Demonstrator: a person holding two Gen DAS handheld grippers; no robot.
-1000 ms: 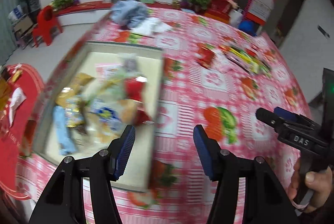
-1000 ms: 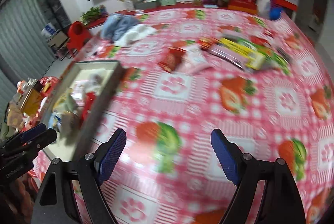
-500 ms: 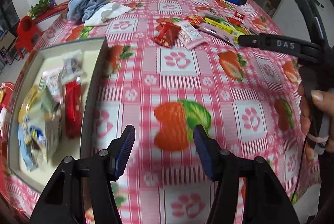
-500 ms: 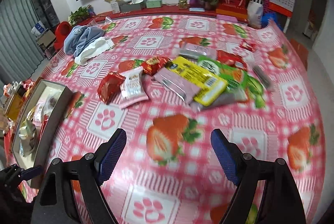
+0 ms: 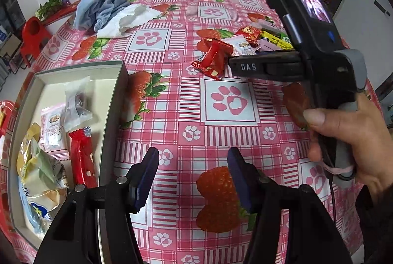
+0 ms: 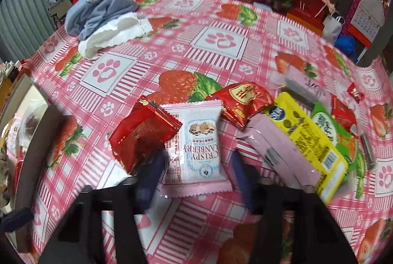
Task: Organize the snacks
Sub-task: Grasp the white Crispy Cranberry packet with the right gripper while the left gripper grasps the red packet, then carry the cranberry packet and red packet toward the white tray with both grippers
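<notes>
The right gripper (image 6: 196, 170) points steeply down at the table, its jaws closing around the near end of a white crispy cranberry packet (image 6: 200, 143); the blurred pads sit either side of it, and whether they press yet cannot be told. In the left wrist view the person's hand (image 5: 356, 138) wraps that gripper's handle at 3 o'clock. The left gripper (image 5: 192, 178) hangs about half open over the strawberry tablecloth (image 5: 231, 101), nothing between its fingers. At its 9 o'clock lies the tray (image 5: 111, 116), holding several snacks already. Beside the cranberry packet, a dark red packet (image 6: 142, 136) lies touching it at 10 o'clock, a red pouch (image 6: 245, 101) at 1 o'clock, and pink, yellow and green packs (image 6: 307, 138) at 3 o'clock. Farther off, at 11 o'clock, a blue cloth (image 6: 98, 10) lies bunched.
</notes>
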